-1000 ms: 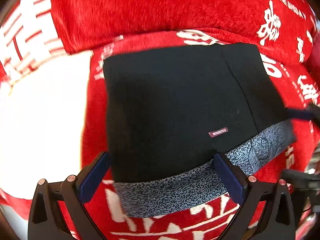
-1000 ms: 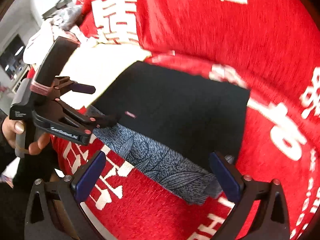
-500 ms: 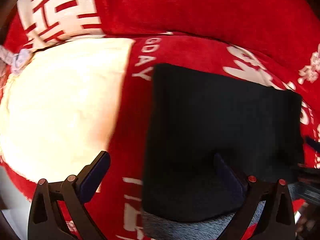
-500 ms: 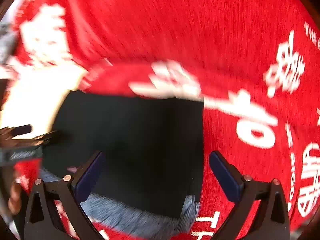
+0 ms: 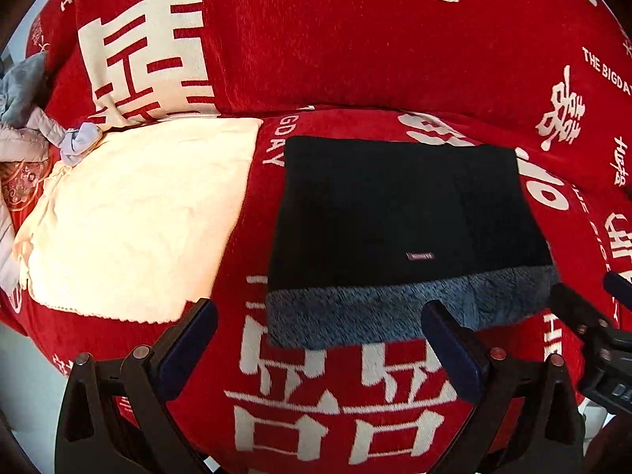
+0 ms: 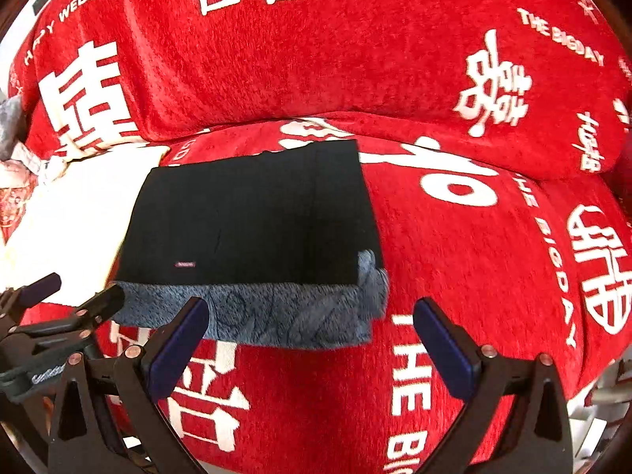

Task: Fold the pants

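The pants (image 5: 399,213) lie folded into a neat black block on the seat of a red sofa (image 5: 355,59) with big white letters. A soft blue-grey inside layer (image 5: 395,312) sticks out along the near edge, and a small label (image 5: 420,256) sits on top near that edge. In the right wrist view the fuzzy layer bunches a little at the near right corner.

The left tool (image 5: 316,339) hangs just in front of the near edge with its two fingers wide apart and nothing between them. The right tool (image 6: 312,331) also waits in front of the near edge, fingers wide apart and empty. Neither one touches the cloth.

The folding looks almost done or done. If one more step is left, it is likely to tidy the block. To do it well, each tool should pinch only the fuzzy edge, pull gently and evenly, and tuck the bunched corner flat so the stack does not slide apart.

A cream cloth (image 5: 130,217) lies just beside the pants on the left. Grey clothes (image 5: 23,91) are piled far off at the left end.
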